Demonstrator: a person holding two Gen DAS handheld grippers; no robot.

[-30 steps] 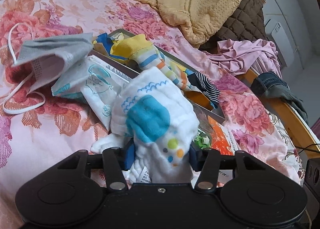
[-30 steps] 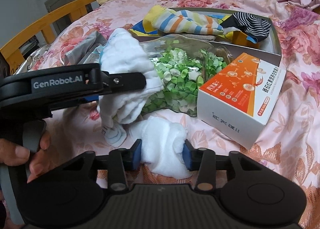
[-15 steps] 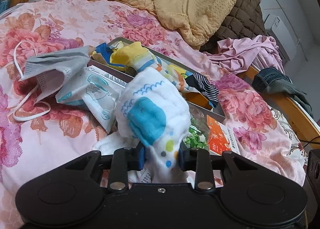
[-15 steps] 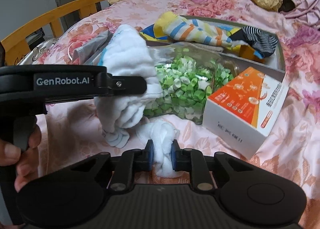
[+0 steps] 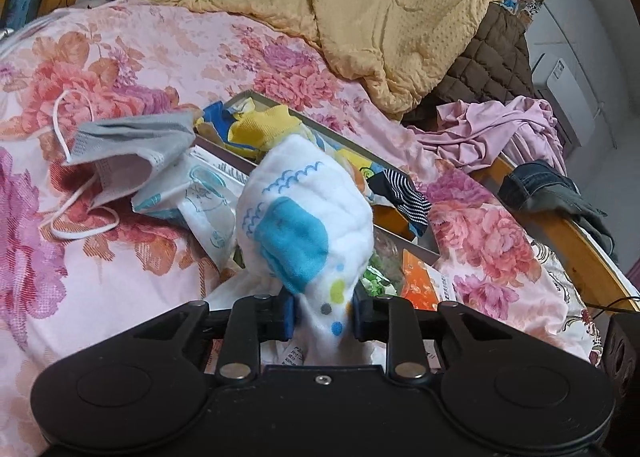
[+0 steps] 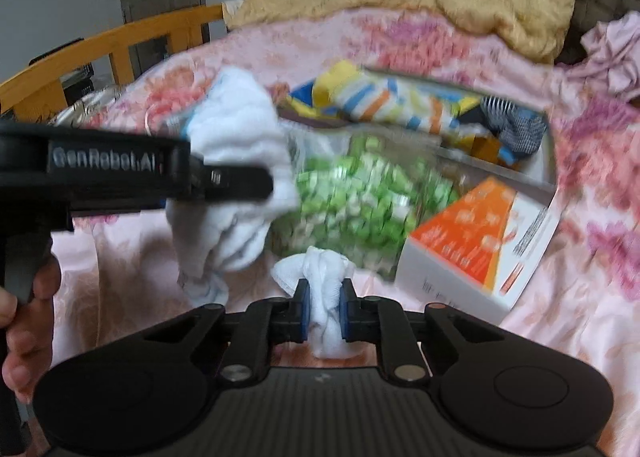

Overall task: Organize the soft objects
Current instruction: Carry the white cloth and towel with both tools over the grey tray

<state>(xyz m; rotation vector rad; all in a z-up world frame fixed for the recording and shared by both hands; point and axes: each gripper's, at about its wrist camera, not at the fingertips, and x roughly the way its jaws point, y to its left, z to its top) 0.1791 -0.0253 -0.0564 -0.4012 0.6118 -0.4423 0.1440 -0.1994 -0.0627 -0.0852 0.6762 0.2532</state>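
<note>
My left gripper (image 5: 322, 317) is shut on a white cloth with blue print and coloured dots (image 5: 304, 225), held above the floral bedspread. In the right wrist view the same cloth (image 6: 236, 145) bulges out of the left gripper (image 6: 256, 187) at the left. My right gripper (image 6: 324, 311) is shut on the cloth's other, plain white end (image 6: 326, 277), low over the bed. A grey tray (image 5: 404, 173) behind holds a yellow striped sock (image 5: 264, 129) and a black-and-white striped sock (image 5: 404, 197).
A bag of green pieces (image 6: 360, 193) and an orange-and-white box (image 6: 480, 245) lie in front of the tray. A grey face mask (image 5: 132, 145) and a printed packet (image 5: 200, 193) lie at the left. A yellow quilt (image 5: 360, 9) and a wooden bed rail (image 5: 576, 253) border the area.
Both grippers closed tighter on the cloth and lifted; the right view is now blurred from motion. The cloth's right end is squeezed narrow between the pads.
</note>
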